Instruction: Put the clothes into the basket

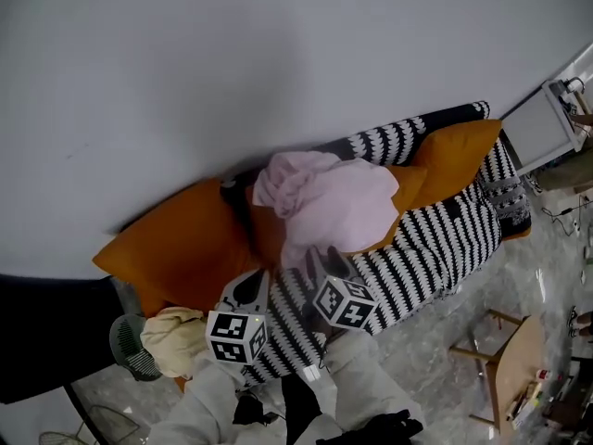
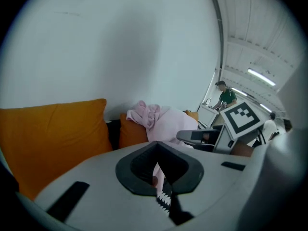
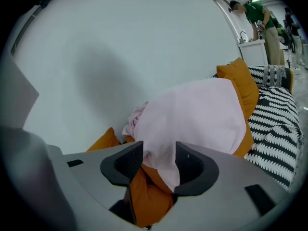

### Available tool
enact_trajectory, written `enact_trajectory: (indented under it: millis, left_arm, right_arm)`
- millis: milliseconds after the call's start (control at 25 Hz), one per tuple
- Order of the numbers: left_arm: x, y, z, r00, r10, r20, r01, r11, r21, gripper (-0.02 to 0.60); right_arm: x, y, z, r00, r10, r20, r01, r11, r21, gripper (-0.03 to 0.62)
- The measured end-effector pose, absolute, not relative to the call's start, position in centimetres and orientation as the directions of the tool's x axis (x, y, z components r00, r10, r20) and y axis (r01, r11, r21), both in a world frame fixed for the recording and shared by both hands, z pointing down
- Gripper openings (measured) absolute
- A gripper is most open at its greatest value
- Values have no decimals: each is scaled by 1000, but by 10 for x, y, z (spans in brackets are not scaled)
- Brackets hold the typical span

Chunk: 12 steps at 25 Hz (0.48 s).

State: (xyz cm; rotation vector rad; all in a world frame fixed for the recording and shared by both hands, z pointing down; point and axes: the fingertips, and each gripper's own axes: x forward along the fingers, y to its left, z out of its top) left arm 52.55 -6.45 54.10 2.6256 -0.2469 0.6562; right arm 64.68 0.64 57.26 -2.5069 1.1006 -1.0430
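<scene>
A pale pink garment (image 1: 329, 202) lies heaped on the orange cushions of a black-and-white patterned sofa (image 1: 435, 239). My right gripper (image 1: 324, 262) is at its lower edge. In the right gripper view the gripper (image 3: 159, 160) is open, and a fold of the pink garment (image 3: 192, 119) hangs between the jaws without being pinched. My left gripper (image 1: 248, 286) sits just left of it, over the sofa seat. In the left gripper view its jaws (image 2: 156, 144) meet at the tips and hold nothing, short of the pink garment (image 2: 159, 121). A green mesh basket (image 1: 130, 346) with a cream cloth (image 1: 176, 341) stands at the lower left.
A large orange cushion (image 1: 185, 244) leans at the sofa's left and another (image 1: 459, 156) at its right. The white wall rises behind. A wooden stool (image 1: 505, 360) stands on the floor at the right. A person in green (image 3: 260, 18) stands at a white counter beyond the sofa.
</scene>
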Motion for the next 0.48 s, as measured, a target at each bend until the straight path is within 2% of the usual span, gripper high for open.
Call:
enact_trajectory:
  millis: [120, 400, 440, 480]
  left_arm:
    - [522, -68, 547, 864, -68, 499, -276, -893, 355, 0]
    - [499, -85, 555, 842, -104, 529, -320, -887, 334, 0]
    - [496, -88, 556, 841, -111, 530, -326, -885, 331, 0]
    - [493, -91, 556, 839, -119, 531, -333, -884, 329, 0]
  right_arm:
    - [653, -4, 582, 466, -706, 533, -562, -702, -437, 199]
    - [667, -13, 601, 489, -646, 586, -526, -755, -392, 193]
    - [670, -11, 603, 497, -632, 594, -515, -766, -384, 161]
    - [673, -9, 604, 503, -621, 600, -506, -775, -378, 69]
